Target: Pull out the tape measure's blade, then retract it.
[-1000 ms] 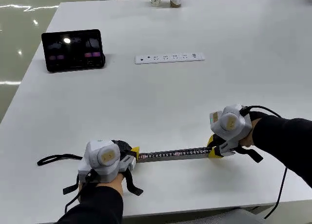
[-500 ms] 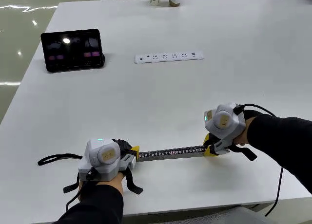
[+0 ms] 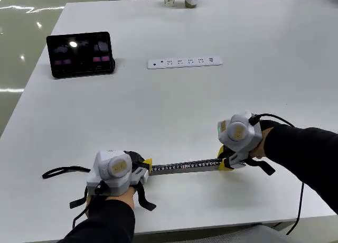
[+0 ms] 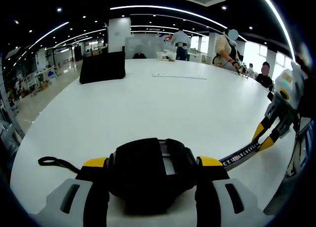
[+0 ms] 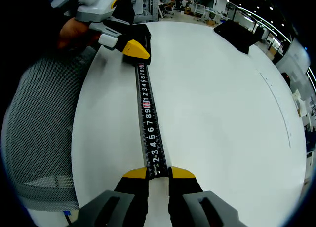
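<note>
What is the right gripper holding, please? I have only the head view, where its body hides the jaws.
Observer: The right gripper is shut on the end of the blade.
Operator: Thank you; and the left one?
Observer: The left gripper clamps the black case between its yellow-tipped jaws.
Operator: Can you read any marking?
Observer: Yes, a red 10 about midway along the drawn-out blade.

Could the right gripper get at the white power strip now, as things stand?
Probably not at once. The table toward the power strip is bare, but the right gripper is shut on the tip of the blade and must release it first.
</note>
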Motion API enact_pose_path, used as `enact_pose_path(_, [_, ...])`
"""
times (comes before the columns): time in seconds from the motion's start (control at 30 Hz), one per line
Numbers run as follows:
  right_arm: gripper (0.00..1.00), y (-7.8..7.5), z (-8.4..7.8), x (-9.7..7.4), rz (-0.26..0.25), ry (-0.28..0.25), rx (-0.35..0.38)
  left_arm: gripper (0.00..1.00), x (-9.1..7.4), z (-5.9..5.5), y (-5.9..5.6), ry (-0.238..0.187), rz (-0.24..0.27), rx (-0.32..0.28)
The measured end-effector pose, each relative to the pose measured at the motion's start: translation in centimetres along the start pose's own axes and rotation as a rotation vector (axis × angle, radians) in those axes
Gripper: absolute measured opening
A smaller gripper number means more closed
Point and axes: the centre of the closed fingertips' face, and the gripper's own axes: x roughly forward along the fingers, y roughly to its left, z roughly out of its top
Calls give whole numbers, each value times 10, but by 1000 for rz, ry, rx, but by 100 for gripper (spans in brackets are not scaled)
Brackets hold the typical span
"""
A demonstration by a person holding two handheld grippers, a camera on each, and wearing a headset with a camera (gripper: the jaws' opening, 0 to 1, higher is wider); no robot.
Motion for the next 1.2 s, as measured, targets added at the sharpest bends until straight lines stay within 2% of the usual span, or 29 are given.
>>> enact_pose_path(1.2, [12,6,23,9,7,-23,27,66,0,0,0,7,-2,8])
